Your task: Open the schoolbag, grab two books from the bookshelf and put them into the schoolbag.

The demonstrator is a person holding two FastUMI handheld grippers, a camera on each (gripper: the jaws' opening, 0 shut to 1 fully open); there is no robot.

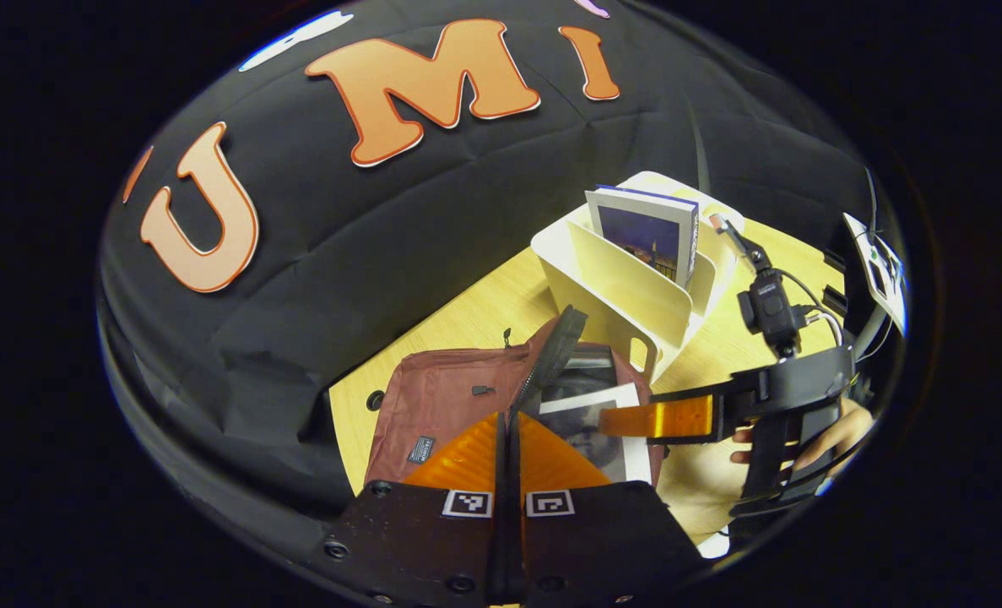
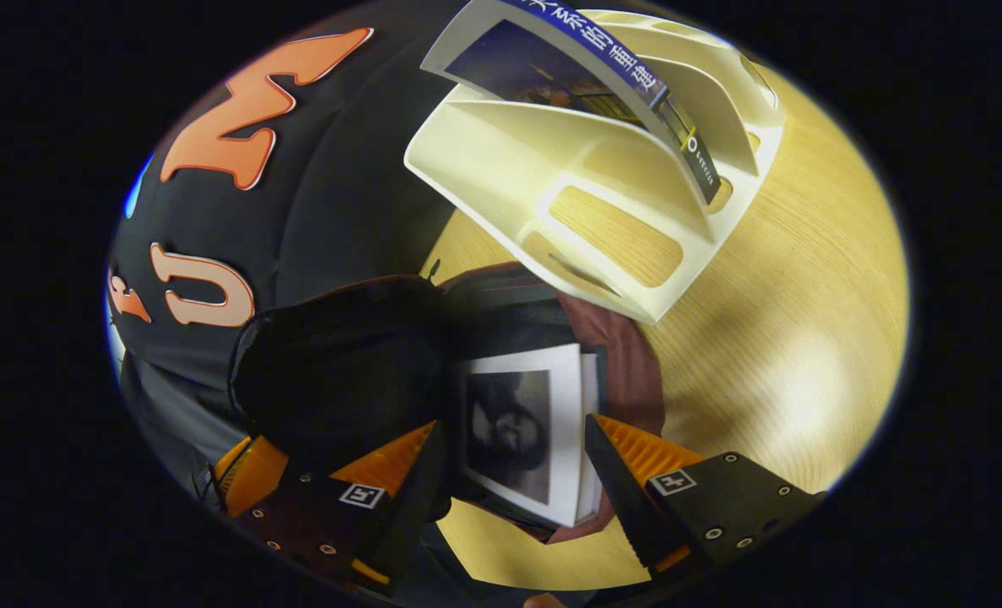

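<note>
Left gripper (image 1: pixel 507 447): fingers pressed together, apparently pinching the bag (image 1: pixel 450 405) flap edge. Right gripper (image 2: pixel 513 447): fingers spread either side of a book (image 2: pixel 526 431) lying in the open bag, not pressing it. Beyond, second book (image 2: pixel 585 59) stands in the shelf (image 2: pixel 551 169).

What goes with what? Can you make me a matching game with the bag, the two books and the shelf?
Things:
1. schoolbag
2. white-edged book
3. blue-spined book
4. bookshelf

Place or colour:
A. standing in the bookshelf
B. cream-coloured, on the wooden table
C. reddish-brown and open
D. inside the schoolbag

Pairs: 1-C, 2-D, 3-A, 4-B
</note>
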